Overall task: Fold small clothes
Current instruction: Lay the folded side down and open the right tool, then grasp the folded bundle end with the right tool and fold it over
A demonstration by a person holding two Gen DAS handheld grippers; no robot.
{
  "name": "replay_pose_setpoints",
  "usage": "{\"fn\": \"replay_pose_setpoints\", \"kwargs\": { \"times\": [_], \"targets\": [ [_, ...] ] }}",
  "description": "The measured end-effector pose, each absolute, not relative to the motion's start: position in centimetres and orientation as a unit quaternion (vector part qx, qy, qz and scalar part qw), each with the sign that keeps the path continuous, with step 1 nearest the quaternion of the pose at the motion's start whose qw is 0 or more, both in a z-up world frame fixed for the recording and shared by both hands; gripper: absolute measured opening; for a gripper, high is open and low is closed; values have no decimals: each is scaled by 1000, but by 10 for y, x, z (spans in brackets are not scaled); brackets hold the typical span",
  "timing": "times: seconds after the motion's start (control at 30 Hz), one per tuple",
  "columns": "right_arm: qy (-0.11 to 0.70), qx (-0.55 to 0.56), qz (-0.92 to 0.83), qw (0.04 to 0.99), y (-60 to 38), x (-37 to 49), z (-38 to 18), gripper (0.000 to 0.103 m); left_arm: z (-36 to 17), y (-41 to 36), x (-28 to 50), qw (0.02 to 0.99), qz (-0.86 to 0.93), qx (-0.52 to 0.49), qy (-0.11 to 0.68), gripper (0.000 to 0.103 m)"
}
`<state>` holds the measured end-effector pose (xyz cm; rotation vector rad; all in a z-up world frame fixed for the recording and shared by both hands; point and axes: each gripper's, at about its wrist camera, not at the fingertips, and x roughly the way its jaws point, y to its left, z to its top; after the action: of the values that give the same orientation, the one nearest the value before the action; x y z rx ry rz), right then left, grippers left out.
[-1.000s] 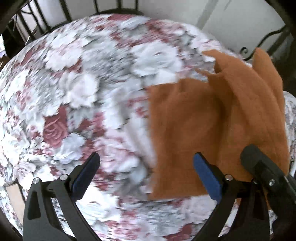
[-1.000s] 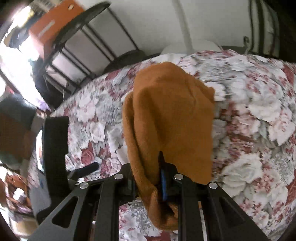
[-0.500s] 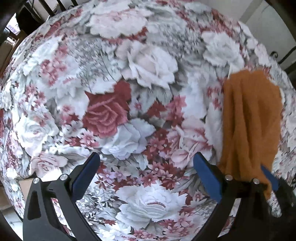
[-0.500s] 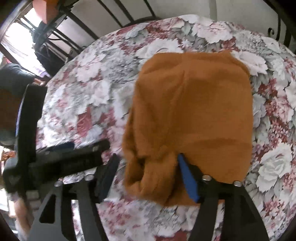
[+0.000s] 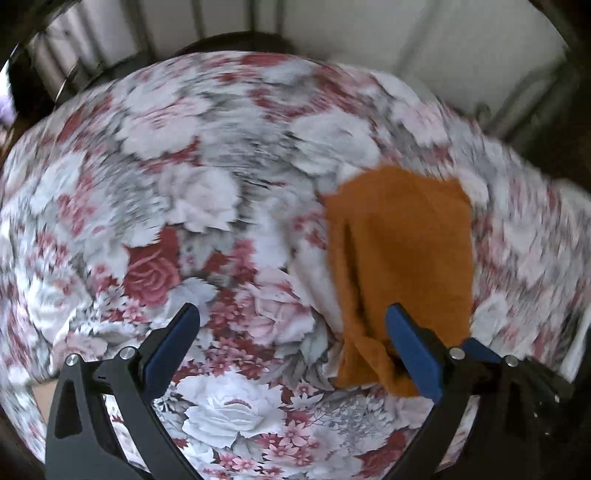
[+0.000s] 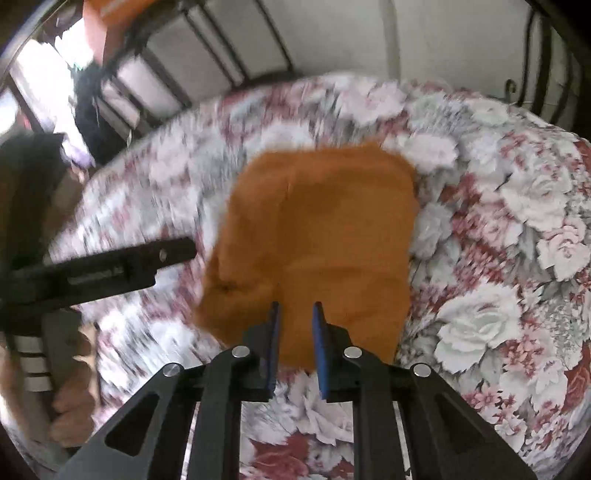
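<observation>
An orange cloth (image 5: 399, 258) (image 6: 321, 229) lies folded into a rough rectangle on the floral tablecloth (image 5: 221, 184). My right gripper (image 6: 295, 310) points down at the cloth's near edge. Its jaws are closing to a narrow gap with that edge between the blue pads. In the left wrist view one right pad (image 5: 480, 350) shows at the cloth's lower right corner, where the fabric bunches up. My left gripper (image 5: 291, 314) is wide open over the tablecloth with nothing between its fingers; its right finger (image 5: 413, 350) overlaps the cloth's near left part. In the right wrist view the left gripper (image 6: 110, 269) shows as a blurred black bar left of the cloth.
Black metal rails (image 6: 236, 62) and a white wall stand behind the round table. An orange box (image 6: 110, 14) sits high at the back left. A person's hand (image 6: 70, 406) shows at the left edge. The table's far rim (image 5: 258, 59) curves close behind the cloth.
The right gripper held the cloth lifted, opened wide and dropped it flat, then narrowed again on its near edge. The left gripper stayed open and swung across the table.
</observation>
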<state>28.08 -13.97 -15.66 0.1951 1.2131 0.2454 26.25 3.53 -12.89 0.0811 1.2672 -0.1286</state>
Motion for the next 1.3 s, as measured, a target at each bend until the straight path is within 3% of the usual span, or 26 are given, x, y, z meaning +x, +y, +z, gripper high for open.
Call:
{"fn": "replay_pose_setpoints", "kwargs": {
  "times": [0.13, 0.23, 0.33, 0.47, 0.8, 0.9, 0.93, 0.97, 1.1, 1.2, 1.23, 1.3],
  "targets": [
    [634, 94, 100, 761, -143, 283, -209, 14, -202, 11, 257, 746, -12, 170, 644, 99],
    [672, 119, 81, 727, -158, 280, -243, 0, -242, 19, 255, 713, 3, 171, 680, 99],
    [668, 168, 86, 720, -171, 283, -238, 0, -232, 21, 256, 716, 4, 158, 679, 99],
    [643, 139, 105, 746, -165, 280, -201, 5, -206, 25, 256, 734, 16, 162, 660, 99],
    [640, 162, 111, 743, -183, 288, -168, 6, -131, 46, 244, 782, -49, 28, 621, 98],
    [651, 144, 112, 737, -175, 283, -168, 18, -141, 34, 247, 770, -55, 44, 635, 99],
    [650, 138, 110, 739, -169, 285, -168, 40, -144, 32, 247, 766, -53, 51, 638, 99],
    [643, 133, 107, 747, -169, 284, -163, 46, -150, 31, 251, 763, -52, 55, 642, 99],
    [598, 138, 117, 781, -170, 286, -144, 46, -165, 26, 256, 748, -48, 73, 658, 99],
    [604, 106, 107, 783, -159, 294, -170, 31, -188, 17, 265, 736, -43, 85, 671, 99],
    [622, 81, 96, 773, -154, 296, -195, 18, -195, 17, 265, 732, -39, 85, 675, 99],
    [626, 60, 87, 772, -157, 294, -219, 12, -208, 16, 263, 722, -40, 79, 686, 99]
  ]
}}
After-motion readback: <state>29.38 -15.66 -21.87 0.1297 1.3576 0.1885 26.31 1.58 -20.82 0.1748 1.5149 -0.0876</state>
